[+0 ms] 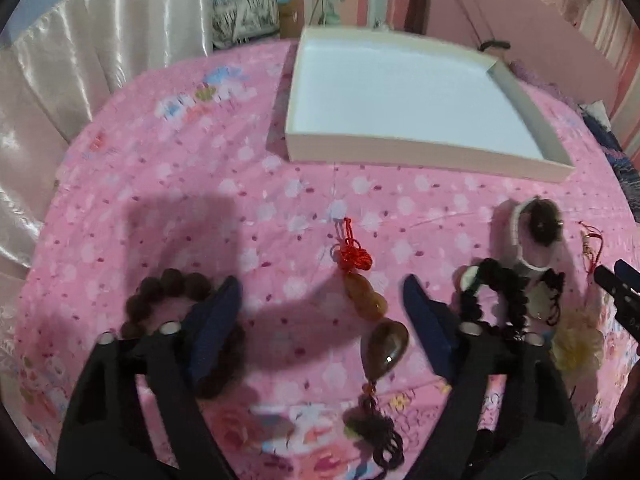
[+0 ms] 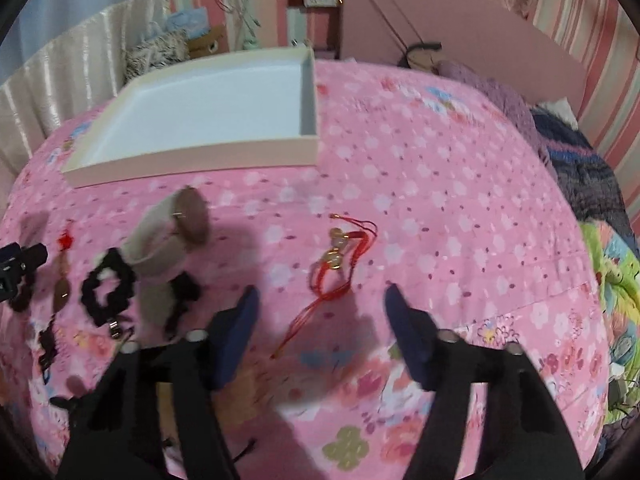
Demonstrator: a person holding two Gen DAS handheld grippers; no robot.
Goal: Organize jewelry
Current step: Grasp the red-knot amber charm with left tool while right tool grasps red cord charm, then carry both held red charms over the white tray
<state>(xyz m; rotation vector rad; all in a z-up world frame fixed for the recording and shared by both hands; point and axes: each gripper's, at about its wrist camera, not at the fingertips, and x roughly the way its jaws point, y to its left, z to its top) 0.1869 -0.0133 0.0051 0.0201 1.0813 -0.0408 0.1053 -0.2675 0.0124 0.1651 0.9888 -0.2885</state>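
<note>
The left gripper [image 1: 322, 312] has its jaws spread wide and holds nothing. Between them, nearer the right jaw, lies a pendant charm [image 1: 366, 292] with a red knot at its far end, an amber gourd bead, a smoky oval stone and a dark tassel that trails back under the gripper. A brown bead bracelet [image 1: 168, 292] sits just outside and partly under the left jaw. Just outside the right jaw a black scrunchie [image 1: 496, 296] lies close beside a white cuff [image 1: 524, 236] with a dark furry patch (the two seem to touch, though blur makes it hard to tell). Ahead of the jaws the pink floral bedspread [image 1: 192, 184] runs bare to the near wall of a shallow white box [image 1: 400, 160], open and with nothing in it.

The right gripper [image 2: 320, 296] also has its jaws wide apart and grips nothing. A red cord bracelet [image 2: 340, 260] with gold beads lies on the bedspread just ahead of the gap, its loose cords reaching back between the jaws. To the right of these jaws the bedspread is bare as far as the bed's edge; to their left the cuff and scrunchie crowd in, and the box stands ahead and left, well apart from the bracelet.
</note>
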